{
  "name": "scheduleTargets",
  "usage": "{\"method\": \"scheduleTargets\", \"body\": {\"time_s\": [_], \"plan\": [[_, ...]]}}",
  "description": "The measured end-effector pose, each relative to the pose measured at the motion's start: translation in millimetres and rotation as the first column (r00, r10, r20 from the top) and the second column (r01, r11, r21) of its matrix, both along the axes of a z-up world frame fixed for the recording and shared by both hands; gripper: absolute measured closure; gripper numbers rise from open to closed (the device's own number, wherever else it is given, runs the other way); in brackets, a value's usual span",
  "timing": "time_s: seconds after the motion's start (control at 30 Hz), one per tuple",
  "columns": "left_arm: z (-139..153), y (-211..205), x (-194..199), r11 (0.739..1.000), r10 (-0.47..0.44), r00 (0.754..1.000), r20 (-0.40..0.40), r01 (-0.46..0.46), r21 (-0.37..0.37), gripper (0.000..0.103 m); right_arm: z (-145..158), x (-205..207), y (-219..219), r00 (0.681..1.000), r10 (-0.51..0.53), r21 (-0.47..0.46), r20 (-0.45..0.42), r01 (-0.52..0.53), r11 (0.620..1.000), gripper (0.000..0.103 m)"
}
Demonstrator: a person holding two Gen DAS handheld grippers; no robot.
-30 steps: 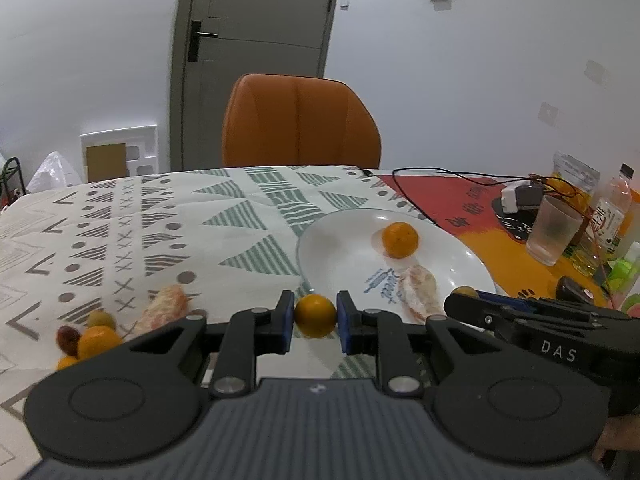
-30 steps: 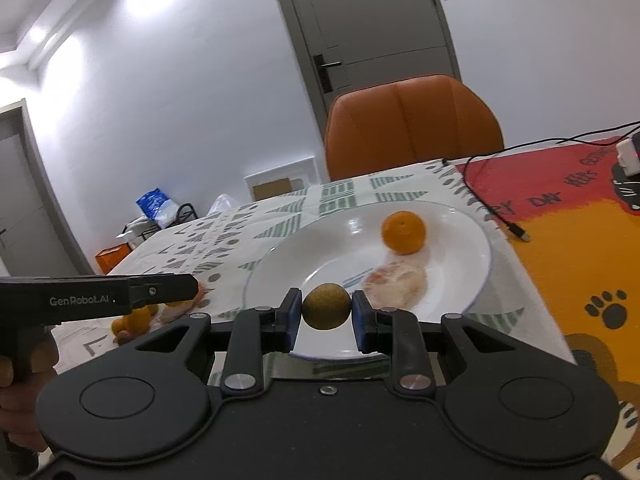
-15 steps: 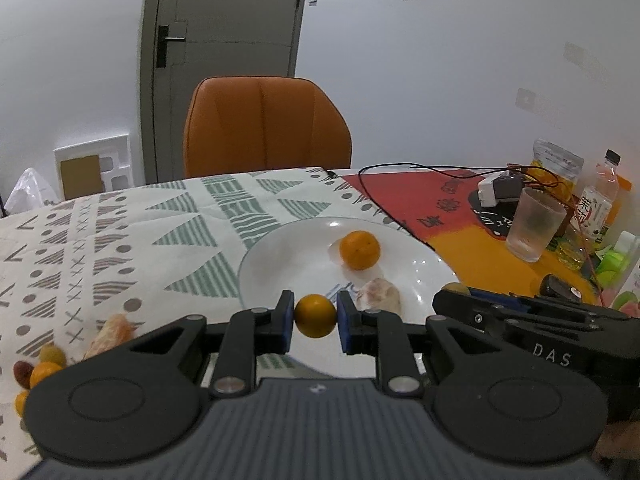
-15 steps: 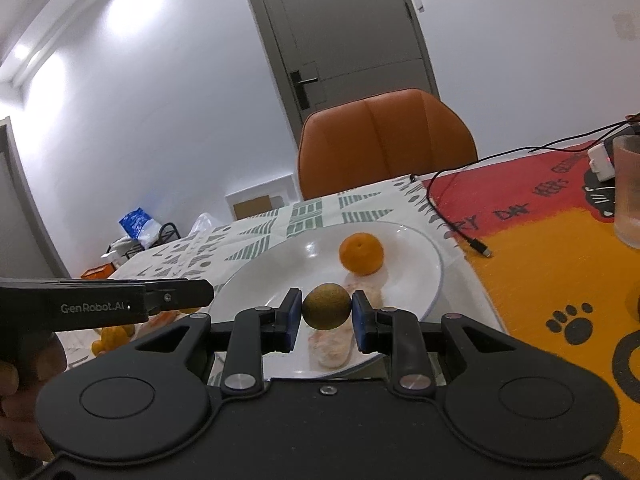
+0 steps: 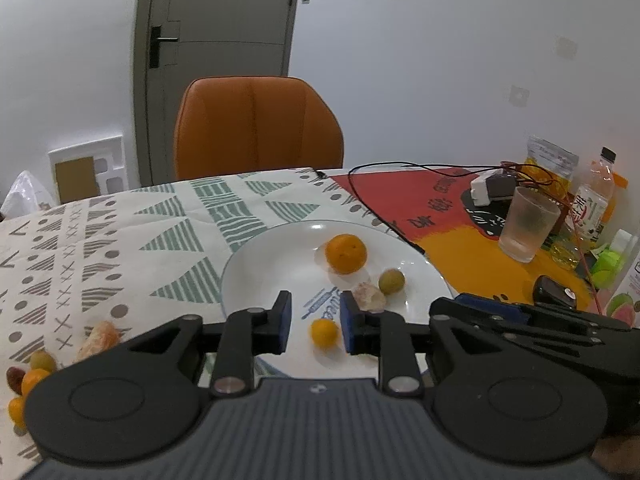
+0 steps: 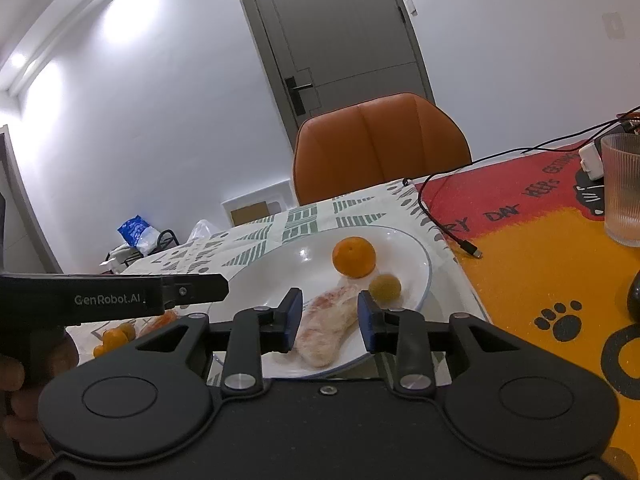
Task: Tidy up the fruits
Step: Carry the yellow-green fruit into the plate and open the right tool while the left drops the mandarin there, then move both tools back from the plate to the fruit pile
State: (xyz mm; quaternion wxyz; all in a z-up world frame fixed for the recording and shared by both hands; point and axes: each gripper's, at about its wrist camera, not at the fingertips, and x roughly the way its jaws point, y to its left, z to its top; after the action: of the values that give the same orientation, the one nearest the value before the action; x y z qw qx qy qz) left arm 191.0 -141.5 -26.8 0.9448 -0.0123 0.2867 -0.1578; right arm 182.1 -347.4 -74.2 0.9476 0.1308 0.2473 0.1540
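Dropping fruit onto the white plate: the small orange fruit and green fruit are seen released, both grippers just opened. Remaining fruit must be fetched next.

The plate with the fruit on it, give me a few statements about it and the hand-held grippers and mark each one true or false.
1. A whole orange sits on the plate. True.
2. The left hand-held gripper is clamped on the small orange fruit. False: its jaws stand apart and the fruit is on the plate, clear of both pads.
3. The small green fruit is on the plate near the orange. True.
4. The right hand-held gripper grips the green fruit. False: its jaws have just been opening and hold nothing.
5. The plate holds all the fruit. False: a cluster of fruit lies on the tablecloth.
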Motion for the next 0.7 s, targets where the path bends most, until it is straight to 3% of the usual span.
{"method": "scheduleTargets", "body": {"time_s": [0.13,0.3,0.53,0.7], "plan": [[2,10,-3,1.000,0.026,1.000,0.000,-0.026,0.002,0.075,2,-2,3,1.000,0.004,-0.003,0.006,-0.004,1.000,0.066],[6,24,-7,0.997,0.073,0.997,0.007,-0.073,0.001,0.055,4,-4,8,1.000,0.008,-0.004,0.010,-0.008,1.000,0.059],[16,52,-17,0.986,0.167,0.985,0.036,-0.167,-0.004,0.026,7,-7,17,1.000,0.023,-0.005,0.009,-0.023,1.000,0.040],[22,73,-25,0.972,0.233,0.971,0.050,-0.233,-0.008,0.019,11,-10,23,0.999,0.028,-0.007,0.019,-0.028,1.000,0.020]]}}
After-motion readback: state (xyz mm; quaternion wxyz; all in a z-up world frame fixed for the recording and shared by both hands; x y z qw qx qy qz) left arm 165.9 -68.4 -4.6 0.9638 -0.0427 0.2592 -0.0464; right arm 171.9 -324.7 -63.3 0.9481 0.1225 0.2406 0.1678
